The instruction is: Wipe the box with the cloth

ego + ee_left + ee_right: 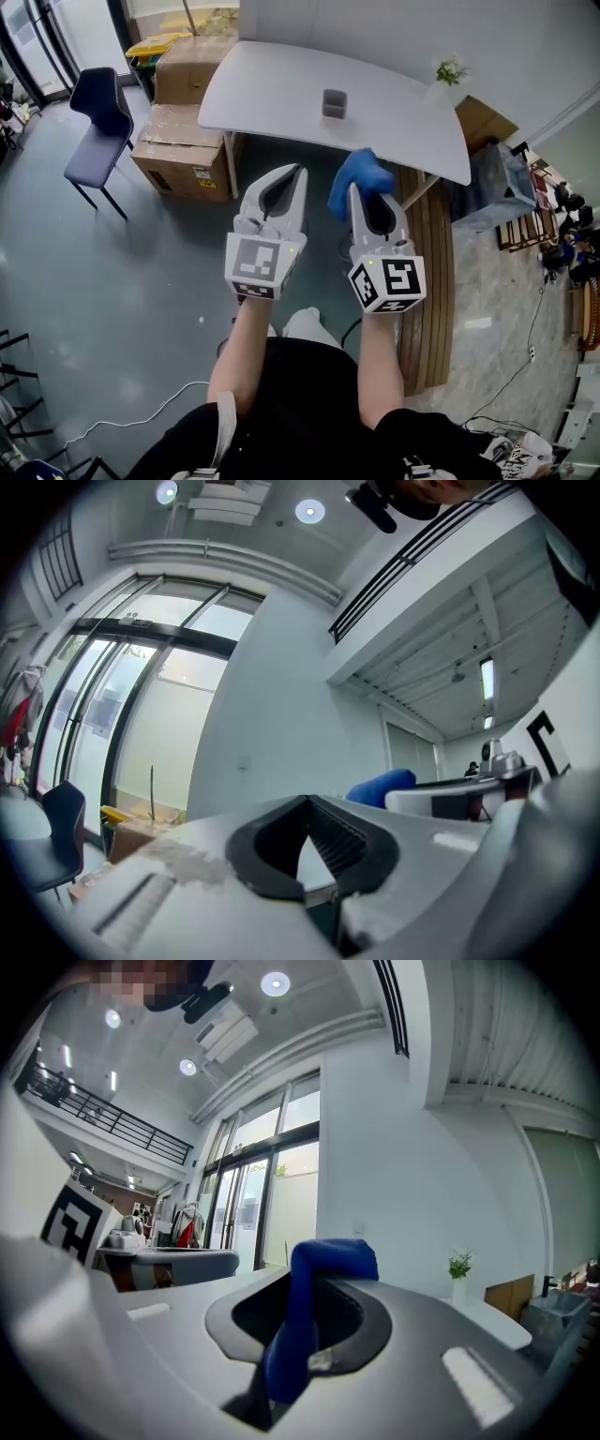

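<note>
A small grey box [335,103] stands near the middle of the white table [272,94], well ahead of both grippers. The blue cloth [360,178] is pinched in my right gripper [359,191], which is shut on it; in the right gripper view the cloth [302,1326] runs up between the jaws and folds over their tips. Beside it, my left gripper [298,172] is shut with nothing in it, its jaws meeting at the tip in the left gripper view [307,801]. Both grippers are held level in the air, short of the table's near edge. The cloth [380,785] also shows in the left gripper view.
Cardboard boxes [186,141] are stacked at the table's left end, with a blue chair [101,112] further left. A small plant in a white vase [450,73] stands on the table's right end. A wooden bench [427,281] and a grey bin [497,187] lie to the right.
</note>
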`<state>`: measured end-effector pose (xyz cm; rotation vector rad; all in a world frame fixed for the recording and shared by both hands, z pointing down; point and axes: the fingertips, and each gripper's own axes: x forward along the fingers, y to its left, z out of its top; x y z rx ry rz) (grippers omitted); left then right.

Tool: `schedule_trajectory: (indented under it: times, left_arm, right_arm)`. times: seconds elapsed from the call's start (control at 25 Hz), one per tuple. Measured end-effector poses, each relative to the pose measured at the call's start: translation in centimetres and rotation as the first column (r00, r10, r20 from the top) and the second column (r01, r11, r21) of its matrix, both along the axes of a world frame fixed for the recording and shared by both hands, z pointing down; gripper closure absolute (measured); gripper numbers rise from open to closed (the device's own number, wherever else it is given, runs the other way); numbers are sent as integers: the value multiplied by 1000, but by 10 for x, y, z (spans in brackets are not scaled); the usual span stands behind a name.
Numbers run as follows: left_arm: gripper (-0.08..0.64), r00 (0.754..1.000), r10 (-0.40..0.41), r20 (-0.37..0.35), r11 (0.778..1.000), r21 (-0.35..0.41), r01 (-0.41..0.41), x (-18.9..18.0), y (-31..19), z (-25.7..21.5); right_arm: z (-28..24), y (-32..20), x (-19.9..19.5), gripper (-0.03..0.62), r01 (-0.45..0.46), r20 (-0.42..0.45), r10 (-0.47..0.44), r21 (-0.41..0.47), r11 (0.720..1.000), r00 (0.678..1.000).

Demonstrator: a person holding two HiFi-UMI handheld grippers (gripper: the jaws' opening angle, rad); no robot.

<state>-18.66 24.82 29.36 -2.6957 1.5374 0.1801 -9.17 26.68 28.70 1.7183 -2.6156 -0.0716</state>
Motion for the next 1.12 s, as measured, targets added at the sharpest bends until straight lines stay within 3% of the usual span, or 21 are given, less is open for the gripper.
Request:
schedule_trajectory:
  times: [0.32,0.52,0.88,1.12]
  left_arm:
    - [560,998,70,0,997,31,-70,14,-30,1]
    - [560,998,69,-1,997,38,-69,19,-67,3]
    - [560,995,84,58,996,-31,-82,69,-163,41]
    - [560,992,84,92,987,-141,-71,95,-252,84]
  right_arm:
    - [3,-42,13,535,-35,21,35,-1,999,999]
    - [6,-78,22,535,-36,24,36,5,999,999]
    - [42,-173,81,535,-80,32,82,-66,995,996]
    - [77,-265,113,535,-57,47,65,-155,986,997]
